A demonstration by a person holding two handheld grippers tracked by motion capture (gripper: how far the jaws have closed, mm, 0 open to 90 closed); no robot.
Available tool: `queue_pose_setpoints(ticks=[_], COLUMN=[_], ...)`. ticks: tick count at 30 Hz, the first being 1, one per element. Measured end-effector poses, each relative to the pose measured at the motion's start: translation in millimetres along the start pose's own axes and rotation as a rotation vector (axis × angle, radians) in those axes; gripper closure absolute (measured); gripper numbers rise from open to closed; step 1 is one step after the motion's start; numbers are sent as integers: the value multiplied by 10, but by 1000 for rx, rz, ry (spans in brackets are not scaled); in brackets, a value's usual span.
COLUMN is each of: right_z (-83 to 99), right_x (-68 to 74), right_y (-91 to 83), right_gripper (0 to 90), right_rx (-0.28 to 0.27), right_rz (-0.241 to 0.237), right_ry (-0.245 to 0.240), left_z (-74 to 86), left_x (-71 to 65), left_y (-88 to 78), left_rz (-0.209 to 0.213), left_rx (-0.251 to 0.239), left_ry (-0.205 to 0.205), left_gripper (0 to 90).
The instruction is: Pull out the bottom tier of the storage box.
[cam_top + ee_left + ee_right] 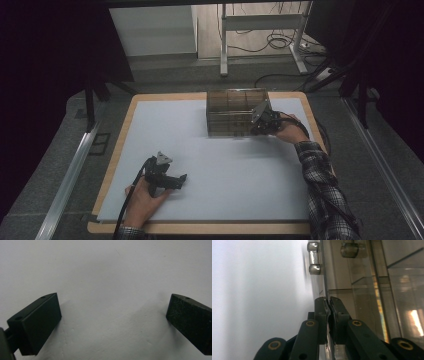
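A smoky clear plastic box (232, 107) with several compartments stands at the back right of the white sheet (225, 175). My right gripper (260, 125) is at the box's near right corner. In the right gripper view the right gripper (329, 302) is shut on the thin clear edge panel (325, 277) of the box (362, 290), with a clear hinge piece (314, 258) farther along that edge. My left gripper (182, 178) rests low on the sheet near the front left. It is open (113, 307), with only bare white sheet between its jaws.
The sheet covers a wooden table (120, 145). Metal rails (70, 175) run along both sides of the table. A desk frame (225, 45) and cables (280, 42) lie on the floor beyond the far edge.
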State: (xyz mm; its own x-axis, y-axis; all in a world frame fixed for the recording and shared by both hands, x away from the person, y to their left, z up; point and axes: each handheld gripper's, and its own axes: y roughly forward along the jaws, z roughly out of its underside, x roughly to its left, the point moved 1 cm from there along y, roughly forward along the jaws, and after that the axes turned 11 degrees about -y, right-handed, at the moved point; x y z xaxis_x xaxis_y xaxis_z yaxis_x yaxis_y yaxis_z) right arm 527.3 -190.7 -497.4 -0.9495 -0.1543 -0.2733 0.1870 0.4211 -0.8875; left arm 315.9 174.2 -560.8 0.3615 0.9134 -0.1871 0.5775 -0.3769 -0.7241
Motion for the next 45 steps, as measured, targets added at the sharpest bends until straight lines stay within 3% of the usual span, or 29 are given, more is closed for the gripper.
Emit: queue_pose_setpoints(ticks=[1, 10, 34, 43, 45], right_z=[-5, -14, -68, -81, -80], right_x=[2, 75, 411, 534, 554], right_y=[-14, -40, -145, -152, -164], right_gripper=[847, 860, 865, 867, 867], right_rx=[8, -8, -15, -11, -4], right_rz=[-2, -54, -92, -94, -76], right_ry=[-20, -33, -68, -80, -86], left_z=[0, 0, 0, 0, 0], left_x=[0, 0, 0, 0, 0], left_y=[0, 0, 0, 0, 0], left_rz=[0, 0, 0, -1, -1], left_rx=[0, 0, 0, 0, 0], left_ry=[0, 0, 1, 1, 1], left_gripper=[0, 0, 0, 0, 0])
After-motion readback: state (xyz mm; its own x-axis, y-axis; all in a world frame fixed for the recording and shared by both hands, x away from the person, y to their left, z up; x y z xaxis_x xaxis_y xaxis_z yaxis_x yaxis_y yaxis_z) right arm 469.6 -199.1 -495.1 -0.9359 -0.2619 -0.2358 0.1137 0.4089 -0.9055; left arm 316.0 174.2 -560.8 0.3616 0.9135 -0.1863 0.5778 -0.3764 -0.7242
